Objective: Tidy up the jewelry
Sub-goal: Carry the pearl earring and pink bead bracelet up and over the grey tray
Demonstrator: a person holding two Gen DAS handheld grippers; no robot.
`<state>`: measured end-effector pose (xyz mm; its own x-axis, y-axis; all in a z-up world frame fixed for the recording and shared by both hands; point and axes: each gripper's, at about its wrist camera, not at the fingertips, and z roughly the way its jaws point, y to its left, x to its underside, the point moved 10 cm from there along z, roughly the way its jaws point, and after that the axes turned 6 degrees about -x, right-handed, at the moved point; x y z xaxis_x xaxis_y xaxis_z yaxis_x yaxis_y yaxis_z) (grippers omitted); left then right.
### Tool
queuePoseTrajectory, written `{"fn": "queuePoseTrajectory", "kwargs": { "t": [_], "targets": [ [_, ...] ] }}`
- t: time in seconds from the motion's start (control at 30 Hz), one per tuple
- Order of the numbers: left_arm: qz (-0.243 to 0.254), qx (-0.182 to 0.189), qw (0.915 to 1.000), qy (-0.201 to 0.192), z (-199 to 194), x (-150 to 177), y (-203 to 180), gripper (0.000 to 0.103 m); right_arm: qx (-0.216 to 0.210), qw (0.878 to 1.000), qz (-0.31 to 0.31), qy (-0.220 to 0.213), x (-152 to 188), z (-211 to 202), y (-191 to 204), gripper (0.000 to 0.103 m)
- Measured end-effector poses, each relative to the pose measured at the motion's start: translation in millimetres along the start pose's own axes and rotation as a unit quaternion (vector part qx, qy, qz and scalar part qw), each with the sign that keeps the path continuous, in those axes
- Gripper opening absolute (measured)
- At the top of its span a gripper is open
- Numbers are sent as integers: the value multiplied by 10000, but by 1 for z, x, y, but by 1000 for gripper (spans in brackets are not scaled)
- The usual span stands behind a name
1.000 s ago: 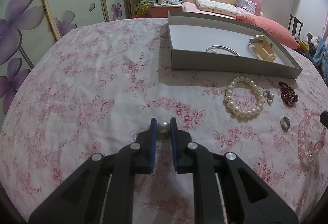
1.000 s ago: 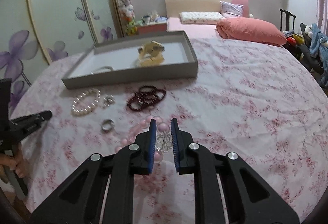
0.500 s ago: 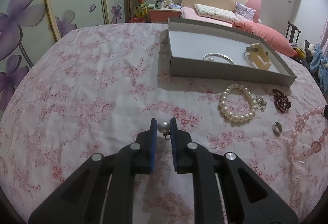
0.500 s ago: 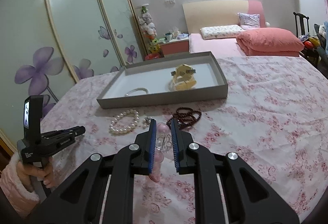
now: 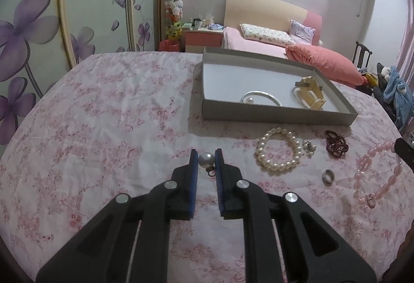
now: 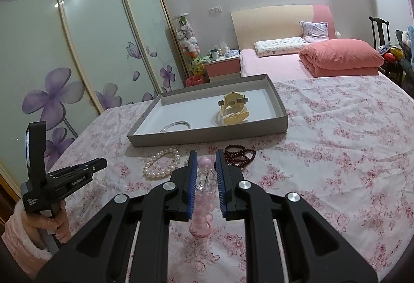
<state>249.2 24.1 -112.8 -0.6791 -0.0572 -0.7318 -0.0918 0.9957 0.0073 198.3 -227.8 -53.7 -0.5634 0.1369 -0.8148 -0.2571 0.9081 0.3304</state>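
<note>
Left gripper (image 5: 206,159): closed on one pearl earring (image 5: 206,159), pinched between the blue pads, its small hook hanging below, above the bench.
Right gripper (image 6: 206,163): closed on the pink bead necklace (image 6: 201,215); the strand hangs down between the jaws, lifted off the cloth.
Left hand (image 6: 55,227): in a fluffy pink sleeve (image 6: 18,241), it grips the handle of the left gripper.
Bench (image 5: 103,114): covered with a pink floral cloth; it carries all the jewelry.
Loose on the cloth, near: one silver ring (image 5: 327,175), just beside the necklace.
Loose on the cloth, further: one white pearl bracelet (image 5: 278,152), one small silver earring (image 5: 309,147) touching its right side, one dark red bead bracelet (image 5: 336,147) a little apart.
Tray (image 5: 274,112): one shallow grey cardboard box, open, behind the loose pieces.
In the tray: two things, one thin silver bangle (image 5: 261,96) with a pearl at its end, toward the left, and one cream wristwatch (image 5: 311,95), toward the right; they lie apart.
Background: one bed (image 6: 274,60) with pillows and a folded coral quilt (image 6: 341,55), behind the bench.
</note>
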Motion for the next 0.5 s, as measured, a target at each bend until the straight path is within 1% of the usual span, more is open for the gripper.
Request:
{"fn": "queuePoseTrajectory", "kwargs": {
  "t": [0.23,0.33,0.5],
  "targets": [
    [41,100,9998,-185,-13,-6,-11,14,29,10000,-9,-35,0,0,0,16],
    [26,81,9995,-295,-18,-10,-14,14,36,10000,-28,-67,-1,-1,0,16],
    [75,-32,9975,-695,-35,-20,-19,14,14,9996,-139,-235,-8,-3,9,16]
  ]
}}
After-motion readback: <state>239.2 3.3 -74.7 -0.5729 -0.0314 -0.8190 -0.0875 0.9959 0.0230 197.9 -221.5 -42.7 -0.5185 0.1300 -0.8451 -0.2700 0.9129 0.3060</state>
